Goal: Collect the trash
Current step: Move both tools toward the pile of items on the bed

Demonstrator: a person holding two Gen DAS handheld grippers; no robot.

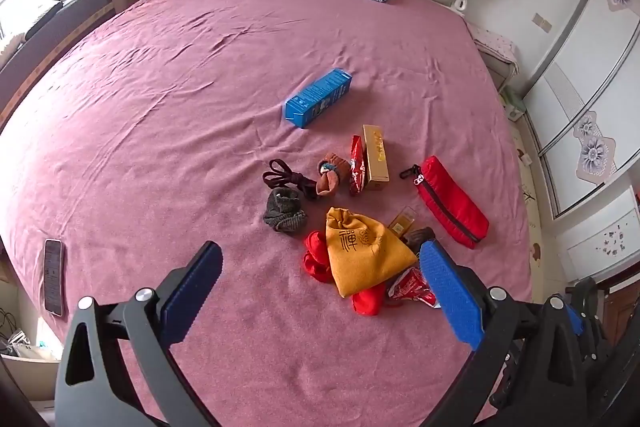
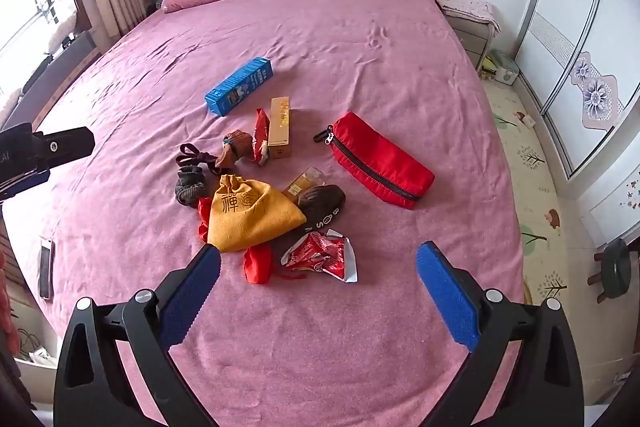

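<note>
Both grippers hang over the near part of the bed (image 2: 360, 39), tilted down at the pile. Nothing held.

Left gripper (image 1: 320, 291): jaws spread wide, empty. Right gripper (image 2: 318, 291): same, spread wide, empty.

Likeliest trash, as I judge it: the torn red wrapper (image 2: 320, 255), crumpled, foil edges showing. It lies flat on the sheet, just ahead of the right jaws and close to centred between them, a little toward the left finger. Its long axis runs roughly across the jaw gap, so I judge a wrist roll may help before closing.

From the left wrist view the same wrapper (image 1: 412, 287) sits off to the right, partly hidden behind that gripper's right finger (image 1: 452, 299). So the right hand is better placed.

Neighbours to avoid: a red cloth (image 2: 258, 263) touching the wrapper's left edge, the yellow pouch (image 2: 252, 215) just beyond it, a dark sock (image 2: 324, 205) behind.

A 2nd red wrapper (image 2: 262, 135) stands farther off beside the gold box (image 2: 280, 127).
</note>
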